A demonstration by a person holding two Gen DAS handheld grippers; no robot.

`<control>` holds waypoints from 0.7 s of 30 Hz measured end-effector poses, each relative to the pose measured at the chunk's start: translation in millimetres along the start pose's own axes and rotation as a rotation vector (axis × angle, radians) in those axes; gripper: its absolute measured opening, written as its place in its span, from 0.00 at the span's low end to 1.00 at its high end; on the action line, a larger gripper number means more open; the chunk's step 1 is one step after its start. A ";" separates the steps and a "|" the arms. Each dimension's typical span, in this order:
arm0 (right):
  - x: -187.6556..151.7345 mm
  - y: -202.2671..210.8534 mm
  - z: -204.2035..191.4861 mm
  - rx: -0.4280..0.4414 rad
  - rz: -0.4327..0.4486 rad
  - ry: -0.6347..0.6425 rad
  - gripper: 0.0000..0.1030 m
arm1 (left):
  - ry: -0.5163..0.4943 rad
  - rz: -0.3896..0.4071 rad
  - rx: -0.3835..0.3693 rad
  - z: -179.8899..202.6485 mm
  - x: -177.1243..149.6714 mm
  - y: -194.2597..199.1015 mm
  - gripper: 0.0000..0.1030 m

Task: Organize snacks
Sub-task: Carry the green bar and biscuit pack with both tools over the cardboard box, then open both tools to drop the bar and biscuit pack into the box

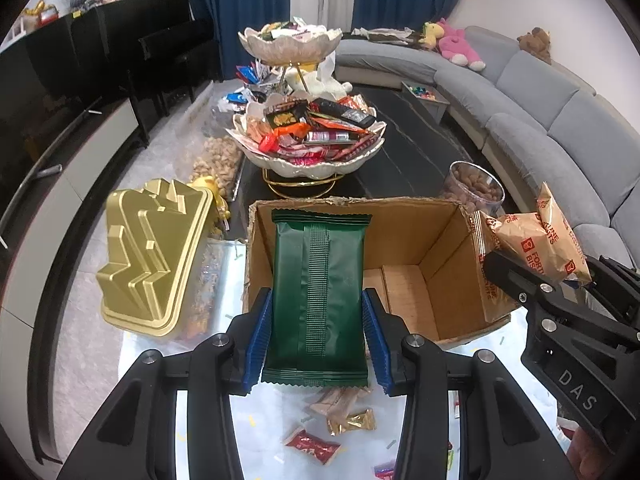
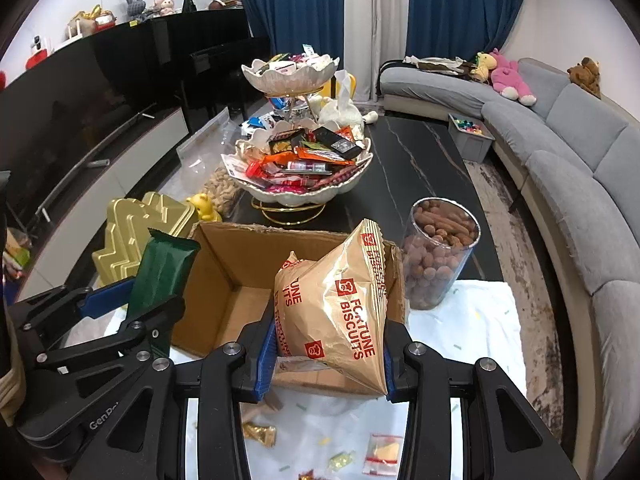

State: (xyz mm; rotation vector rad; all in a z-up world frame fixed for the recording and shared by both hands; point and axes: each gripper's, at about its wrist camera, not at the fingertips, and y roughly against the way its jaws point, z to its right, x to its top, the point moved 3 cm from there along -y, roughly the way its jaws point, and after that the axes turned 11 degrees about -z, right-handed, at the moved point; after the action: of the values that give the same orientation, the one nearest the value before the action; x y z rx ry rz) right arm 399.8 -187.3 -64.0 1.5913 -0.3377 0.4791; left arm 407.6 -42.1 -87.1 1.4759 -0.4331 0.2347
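My left gripper (image 1: 316,344) is shut on a dark green snack packet (image 1: 318,292), held upright over the near left edge of an open cardboard box (image 1: 404,284). The same packet (image 2: 164,276) and left gripper (image 2: 132,304) show at the left of the right wrist view. My right gripper (image 2: 328,356) is shut on tan Fortune Biscuits packets (image 2: 340,304), over the near right part of the box (image 2: 224,280). In the left wrist view those packets (image 1: 532,248) hang at the box's right wall, in the right gripper (image 1: 560,280). The inside of the box shows only bare cardboard.
Behind the box stands a tiered shell-shaped bowl stand (image 1: 308,164) piled with snacks. A clear jar of nuts (image 2: 436,256) sits right of the box, a gold tin (image 1: 156,256) left of it. Small wrapped sweets (image 1: 312,444) lie on the white cloth (image 2: 480,328) near me. A grey sofa (image 2: 568,168) curves along the right.
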 end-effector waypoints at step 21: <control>14.4 -50.2 -0.8 -0.004 -0.047 0.016 0.41 | 0.001 -0.079 -0.034 -1.2 8.4 -50.7 0.42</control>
State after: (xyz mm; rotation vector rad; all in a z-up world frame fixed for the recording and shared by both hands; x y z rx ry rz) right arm 436.8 -181.4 -100.4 1.5873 -0.2882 0.4551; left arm 436.1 -46.5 -129.6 1.4564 -0.3752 0.1644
